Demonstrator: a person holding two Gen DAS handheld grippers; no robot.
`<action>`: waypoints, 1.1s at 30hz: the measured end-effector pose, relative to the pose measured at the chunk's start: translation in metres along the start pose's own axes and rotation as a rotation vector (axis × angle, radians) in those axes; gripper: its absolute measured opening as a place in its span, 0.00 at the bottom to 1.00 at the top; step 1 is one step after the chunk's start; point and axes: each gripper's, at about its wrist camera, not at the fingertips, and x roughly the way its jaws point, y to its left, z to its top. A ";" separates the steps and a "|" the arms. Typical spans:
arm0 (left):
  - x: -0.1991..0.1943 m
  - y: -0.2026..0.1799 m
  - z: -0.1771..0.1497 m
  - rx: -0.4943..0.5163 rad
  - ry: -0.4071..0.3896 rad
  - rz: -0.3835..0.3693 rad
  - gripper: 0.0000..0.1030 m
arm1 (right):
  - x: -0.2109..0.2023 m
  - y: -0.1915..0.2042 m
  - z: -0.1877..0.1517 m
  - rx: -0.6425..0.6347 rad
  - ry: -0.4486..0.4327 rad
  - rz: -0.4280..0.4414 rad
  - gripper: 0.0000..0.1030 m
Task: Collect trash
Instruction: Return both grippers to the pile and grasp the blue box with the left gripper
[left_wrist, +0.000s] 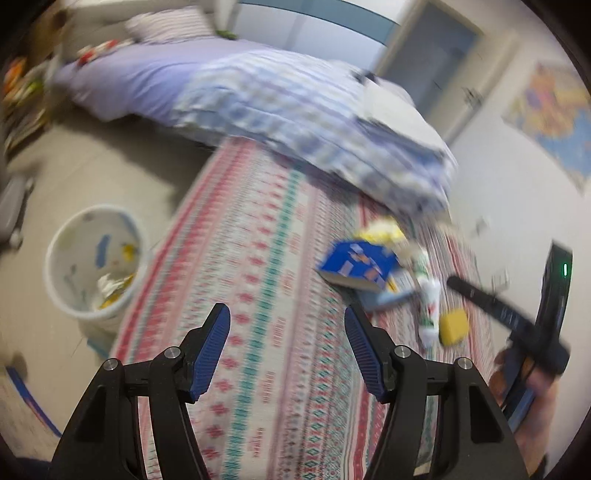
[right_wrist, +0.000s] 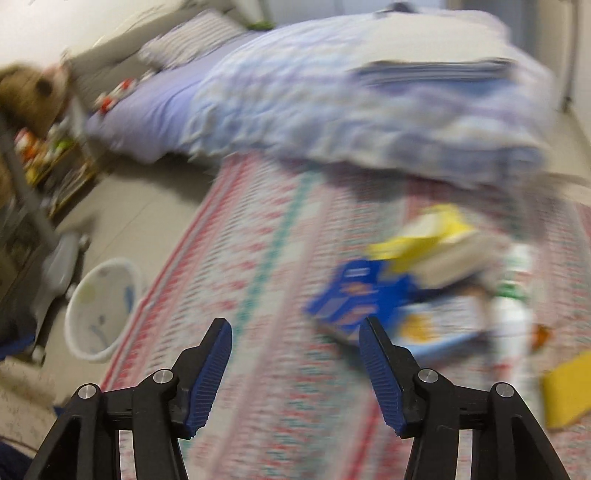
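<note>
Left gripper: jaws apart, empty, over rug.
Right gripper: jaws apart, empty.
Trash pile ahead-right of both: blue box just past right jaw, long axis roughly across view; yellow block, bottle beside.
Right arm nearer, by judgement.
Bin far left, part-filled.
Bed beyond.
</note>
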 end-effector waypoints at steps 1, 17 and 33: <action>0.007 -0.011 -0.002 0.030 0.008 0.006 0.65 | -0.004 -0.017 -0.002 0.034 -0.007 -0.013 0.62; 0.144 -0.131 -0.006 0.463 0.135 0.198 0.66 | -0.014 -0.169 -0.020 0.322 0.123 -0.110 0.62; 0.155 -0.128 0.015 0.464 0.012 0.155 0.28 | 0.012 -0.169 -0.019 0.340 0.184 -0.062 0.62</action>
